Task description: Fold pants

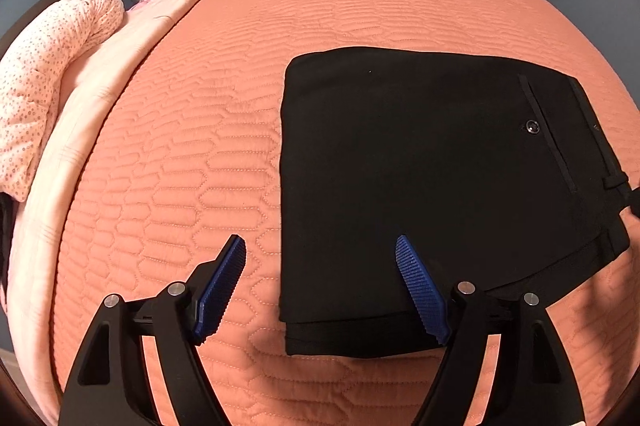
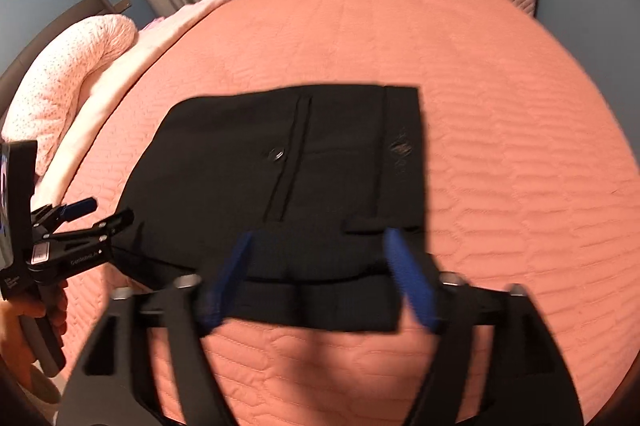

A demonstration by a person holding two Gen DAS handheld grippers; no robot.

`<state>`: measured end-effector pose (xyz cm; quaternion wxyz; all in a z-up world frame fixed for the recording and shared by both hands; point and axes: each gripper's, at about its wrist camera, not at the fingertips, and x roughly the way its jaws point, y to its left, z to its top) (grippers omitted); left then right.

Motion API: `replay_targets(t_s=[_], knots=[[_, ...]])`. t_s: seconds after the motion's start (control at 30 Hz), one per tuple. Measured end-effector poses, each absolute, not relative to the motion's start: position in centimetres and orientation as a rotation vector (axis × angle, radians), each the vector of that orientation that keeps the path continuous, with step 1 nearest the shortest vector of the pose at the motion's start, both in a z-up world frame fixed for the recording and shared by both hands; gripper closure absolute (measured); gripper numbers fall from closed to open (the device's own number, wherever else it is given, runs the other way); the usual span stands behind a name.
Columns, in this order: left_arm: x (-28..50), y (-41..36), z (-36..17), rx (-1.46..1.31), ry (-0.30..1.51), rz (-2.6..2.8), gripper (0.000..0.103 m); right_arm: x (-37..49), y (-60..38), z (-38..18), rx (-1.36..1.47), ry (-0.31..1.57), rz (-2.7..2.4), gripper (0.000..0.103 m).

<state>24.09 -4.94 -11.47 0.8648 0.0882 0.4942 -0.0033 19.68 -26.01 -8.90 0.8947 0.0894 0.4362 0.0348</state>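
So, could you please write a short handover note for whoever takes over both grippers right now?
Left gripper: open, holding nothing, poised over the near left edge of the pants.
Right gripper: open, empty, over the near waistband end; this view is blurred.
Pants: folded into a compact black rectangle, flat on the orange quilted bedspread, back pocket button facing up.
Done: the folding appears finished.
Left: probably only a tidy-up of the offset lower layer at the near edge.
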Motion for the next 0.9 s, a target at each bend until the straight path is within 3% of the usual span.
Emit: replay_targets(t_s=[0.23, 0.53, 0.73, 0.9], knots=[[24.1, -4.7, -12.0, 0.224, 1.037, 0.018, 0.025, 20.7, -29.1, -9.7, 0.240, 0.956, 0.067, 0.011], [24.2, -1.3, -12.0, 0.139, 1.017, 0.044, 0.023, 20.1, -29.2, -9.9, 0.229, 0.950, 0.071, 0.011], [23.3, 0.8, -15.0, -0.104, 1.094, -0.118, 0.020, 19.4, -30.9, -12.4, 0.320, 1.010, 0.049, 0.011], [22.8, 3.0, -15.6, -0.244, 1.113, -0.196, 0.020, 17.9, -32.1, -11.3, 0.333, 0.979, 0.033, 0.011]])
